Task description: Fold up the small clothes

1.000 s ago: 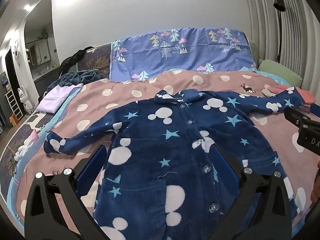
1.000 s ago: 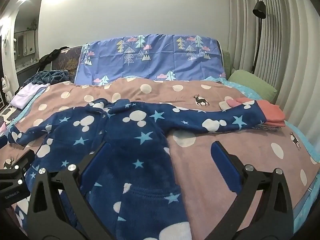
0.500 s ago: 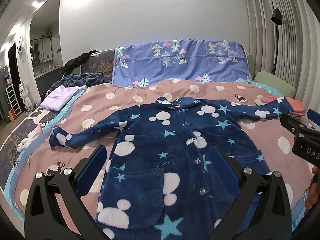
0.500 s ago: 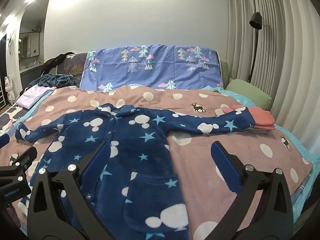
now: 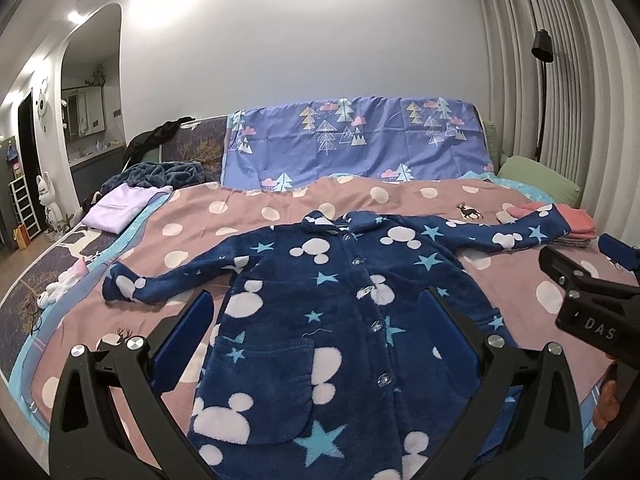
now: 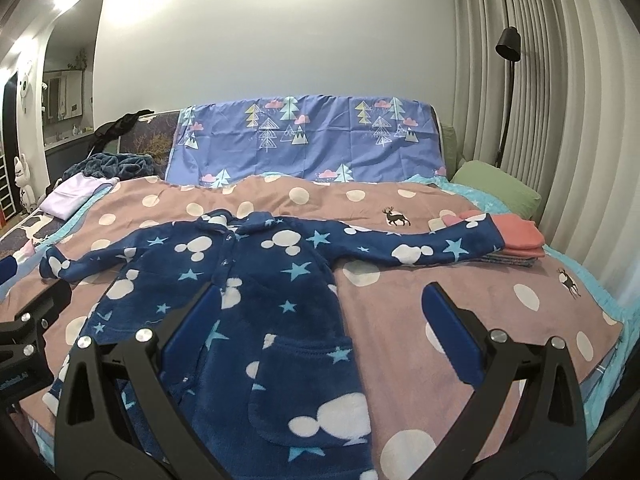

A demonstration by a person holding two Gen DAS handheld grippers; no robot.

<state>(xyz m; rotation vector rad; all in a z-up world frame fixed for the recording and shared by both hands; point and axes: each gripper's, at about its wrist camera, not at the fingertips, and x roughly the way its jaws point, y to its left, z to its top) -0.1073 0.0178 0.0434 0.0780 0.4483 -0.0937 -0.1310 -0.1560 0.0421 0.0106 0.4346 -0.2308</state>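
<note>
Bed, covered by a pinkish-brown blanket with white dots and small deer, runs wall to wall; a blue tree-print sheet drapes its head end.

Navy fleece pyjama top, stars and white mouse-head shapes, lies flat and face up on the blanket, buttoned, hem at the near edge, collar toward the head end. Both sleeves spread wide. Cuff of one sleeve rests on a small stack of folded clothes, coral on top, near the right edge.

Green pillow at far right corner. Lilac folded cloth at far left edge.

Left gripper: jaws spread wide, nothing between them, above the top's lower front. Right gripper: jaws likewise wide apart, empty, above the top's pocket side.
</note>
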